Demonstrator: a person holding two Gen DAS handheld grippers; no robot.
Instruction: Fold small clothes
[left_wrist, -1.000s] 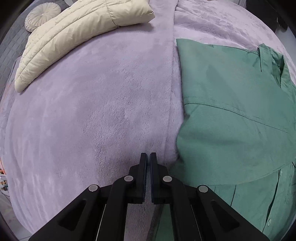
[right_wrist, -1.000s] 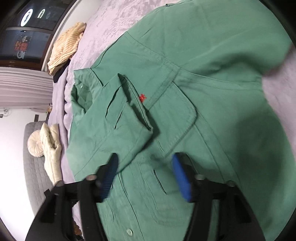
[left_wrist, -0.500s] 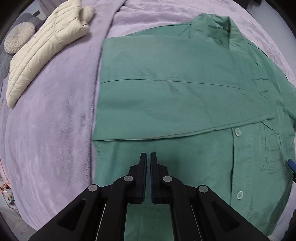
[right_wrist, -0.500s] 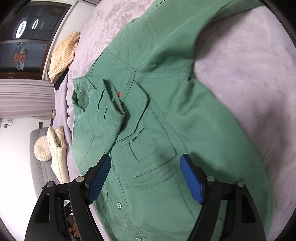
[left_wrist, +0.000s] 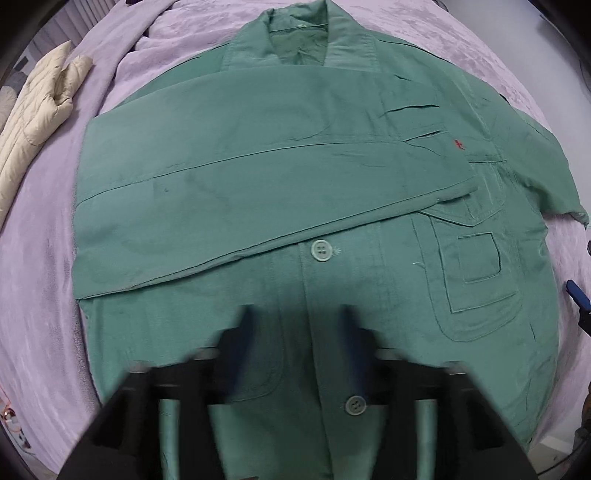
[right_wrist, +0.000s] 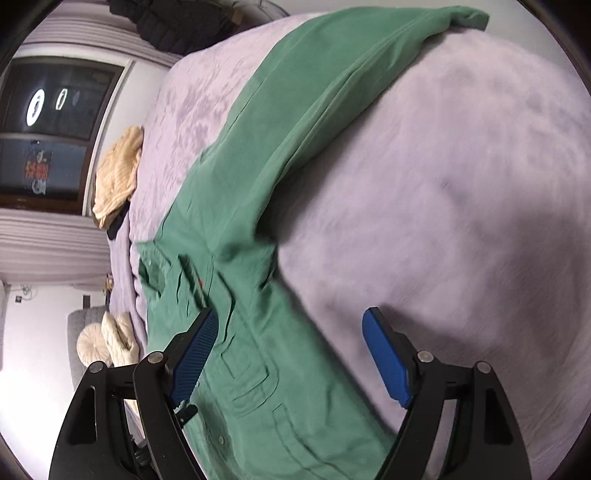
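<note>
Lilac plush bedding (left_wrist: 44, 288) covers the whole work surface, and the green shirt (left_wrist: 258, 177) lies flat on it, buttoned front up, collar on the far side from the left gripper (left_wrist: 295, 332). One sleeve is already laid across the chest, just beyond the left fingers. The other sleeve (right_wrist: 332, 85) is not yet folded: it stretches well ahead of the right gripper (right_wrist: 291, 354), its long axis running away from the fingertips toward the cuff at the far end. Judged from that, the right hand is the nearer one for bringing this sleeve in. Both pairs of jaws are spreading apart at this moment and neither has hold of anything: the left fingers hang over the button placket, blurred, and the right blue pads (right_wrist: 384, 362) straddle the shirt's side edge without pinching it.
</note>
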